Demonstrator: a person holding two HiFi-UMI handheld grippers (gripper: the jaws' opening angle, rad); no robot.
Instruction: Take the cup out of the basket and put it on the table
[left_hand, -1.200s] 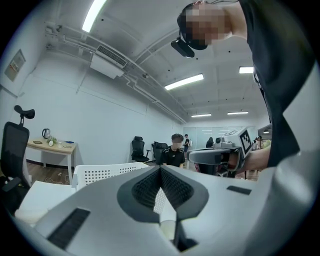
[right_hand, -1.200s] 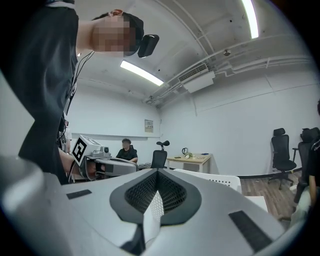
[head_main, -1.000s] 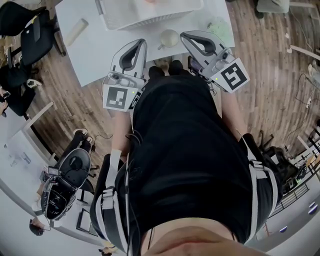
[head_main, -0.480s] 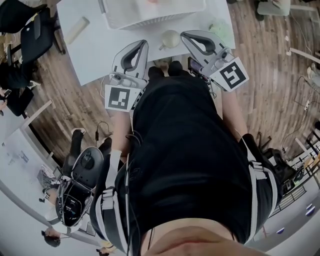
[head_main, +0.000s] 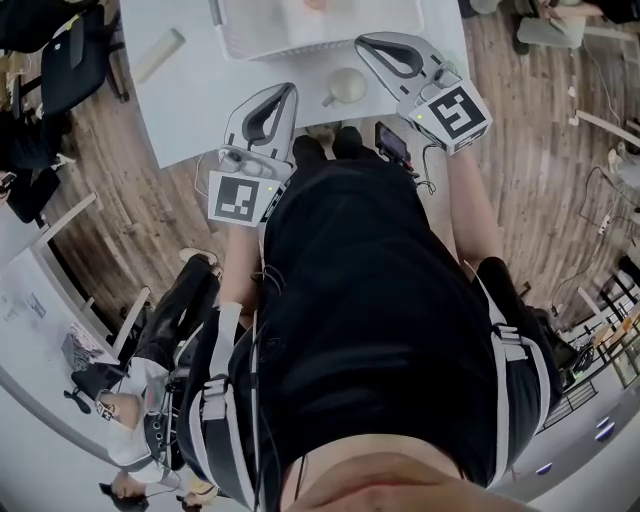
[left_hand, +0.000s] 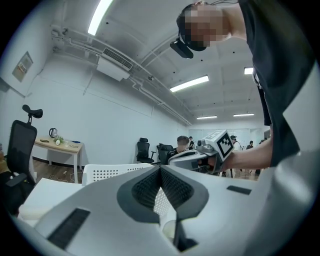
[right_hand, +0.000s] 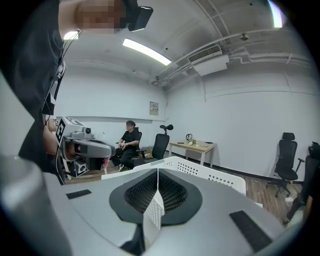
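Left gripper (head_main: 287, 92): jaws were closed tip to tip, nothing held; hovered over the table (head_main: 190, 110)
Right gripper (head_main: 364, 43): jaws were pressed together, empty; tips near the basket (head_main: 260, 48) front wall
Cup (head_main: 347, 84): stood on the table, outside the basket, just beside its front wall, between both grippers, touched by neither
Basket: white, perforated

Basket (head_main: 290, 47): white perforated plastic; cup (head_main: 347, 84) pale, smooth. Bench (head_main: 200, 100) top matt white, floor (head_main: 540, 120) wood-grain planks. Left tool (head_main: 286, 90), right tool (head_main: 363, 43): matt grey plastic shells, black ribbed pads (left_hand: 146, 189).
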